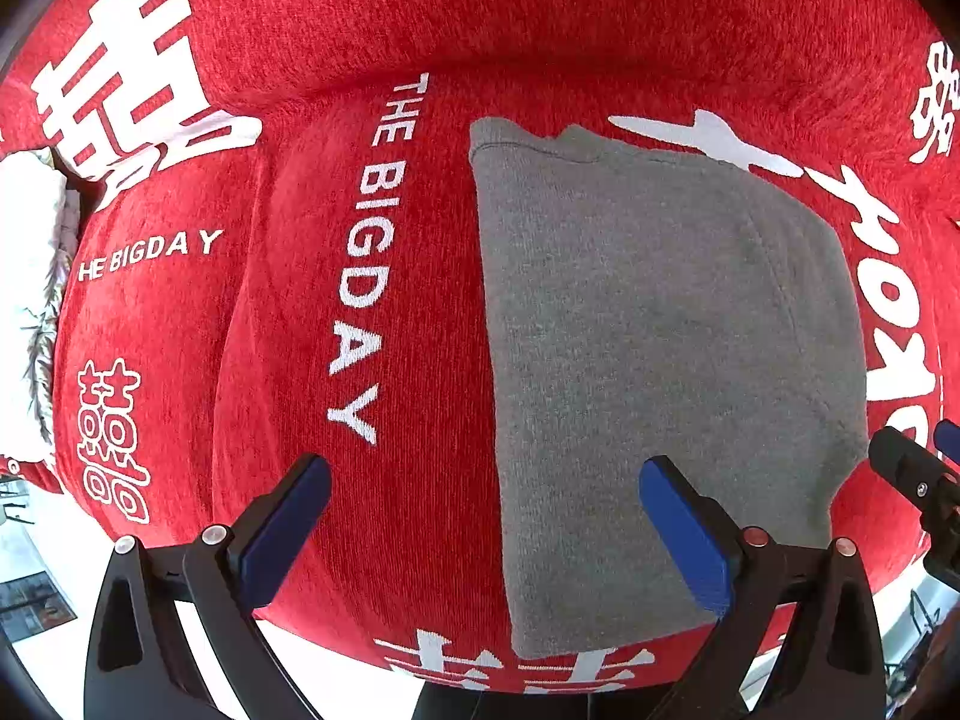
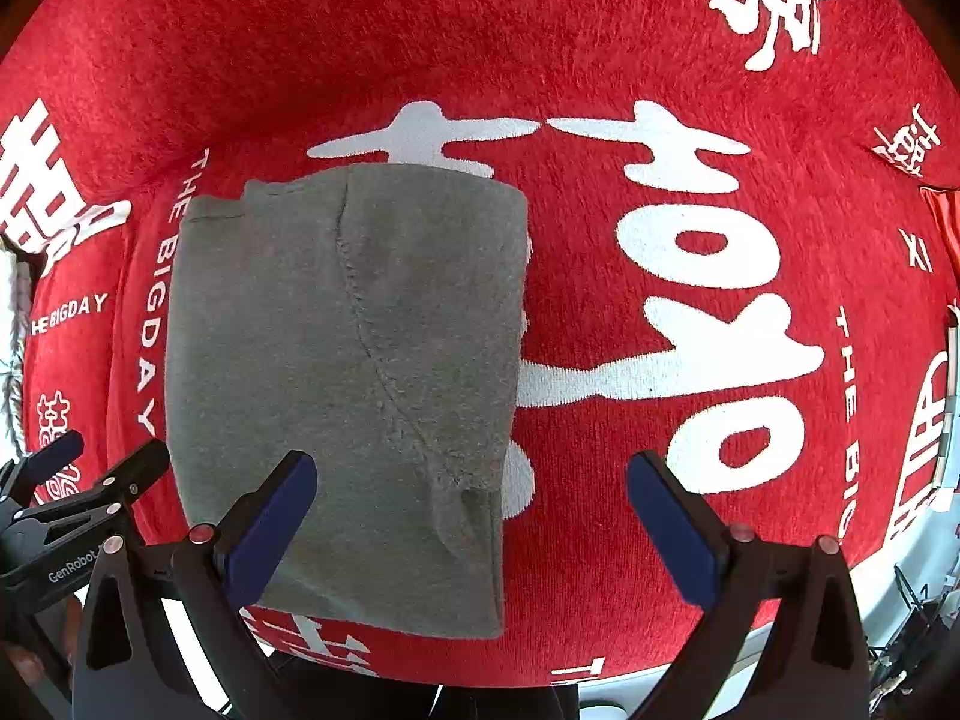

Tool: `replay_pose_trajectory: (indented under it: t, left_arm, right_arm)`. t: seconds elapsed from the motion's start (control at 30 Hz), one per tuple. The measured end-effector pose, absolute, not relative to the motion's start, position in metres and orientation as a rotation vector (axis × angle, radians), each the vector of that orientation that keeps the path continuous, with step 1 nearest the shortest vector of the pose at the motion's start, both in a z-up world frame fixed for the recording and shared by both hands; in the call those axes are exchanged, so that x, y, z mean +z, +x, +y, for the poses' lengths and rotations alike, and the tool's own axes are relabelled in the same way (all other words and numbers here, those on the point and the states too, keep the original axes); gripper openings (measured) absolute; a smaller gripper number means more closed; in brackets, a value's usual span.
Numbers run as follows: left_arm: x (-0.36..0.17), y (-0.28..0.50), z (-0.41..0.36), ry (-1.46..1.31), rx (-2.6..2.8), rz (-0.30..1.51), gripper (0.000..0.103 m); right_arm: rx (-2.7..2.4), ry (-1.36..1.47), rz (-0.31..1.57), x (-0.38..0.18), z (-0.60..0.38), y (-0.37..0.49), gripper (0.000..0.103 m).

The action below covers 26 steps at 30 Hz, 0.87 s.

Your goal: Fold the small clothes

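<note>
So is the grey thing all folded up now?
Looks nearly done: the grey garment lies as a flat, neat rectangle on the red cloth. Nothing is in hand; the left tool and right tool are open above it. Maybe only tidying remains.

Red cloth is lying bare right of and beyond the folded grey garment, offering open passage; white bundle is crowding the far left edge.

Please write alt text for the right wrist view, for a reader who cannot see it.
A folded grey garment lies flat on a red cloth with white lettering. The open right gripper hovers over its near right edge, holding nothing; the left gripper shows at lower left.
</note>
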<state>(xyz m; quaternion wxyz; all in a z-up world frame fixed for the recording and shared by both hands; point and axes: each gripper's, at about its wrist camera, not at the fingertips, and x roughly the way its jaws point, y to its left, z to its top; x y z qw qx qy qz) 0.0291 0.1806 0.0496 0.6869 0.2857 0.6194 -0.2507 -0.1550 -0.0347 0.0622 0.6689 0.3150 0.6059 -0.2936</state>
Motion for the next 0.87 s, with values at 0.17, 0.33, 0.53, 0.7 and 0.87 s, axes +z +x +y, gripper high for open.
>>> replay_pose_trajectory:
  t: [0.17, 0.33, 0.53, 0.7, 0.87]
  left_arm:
    - [0.0495, 0.0287, 0.1804, 0.639, -0.562, 1.386, 0.103]
    - [0.0496, 0.0291, 0.1796, 0.644, -0.564, 1.381, 0.103]
    - [0.0502, 0.0292, 0.1784, 0.652, -0.554, 1.368, 0.103]
    - [0.0532, 0.0291, 0.1793, 0.647, -0.554, 1.327, 0.103]
    - [0.0524, 0.0295, 0.1781, 0.644, -0.574, 1.346, 0.103]
  right_arm:
    - [-0.663, 0.708, 1.367, 0.0619, -0.0357, -0.1548, 0.103]
    - [-0.666, 0.708, 1.366, 0.0621, -0.0357, -0.1546, 0.103]
    - [-0.669, 0.711, 1.367, 0.0607, -0.0360, -0.1544, 0.103]
    - [-0.667, 0.707, 1.373, 0.0589, -0.0343, -0.1543, 0.103]
    - [-0.669, 0.710, 1.374, 0.0575, -0.0332, -0.1549, 0.103]
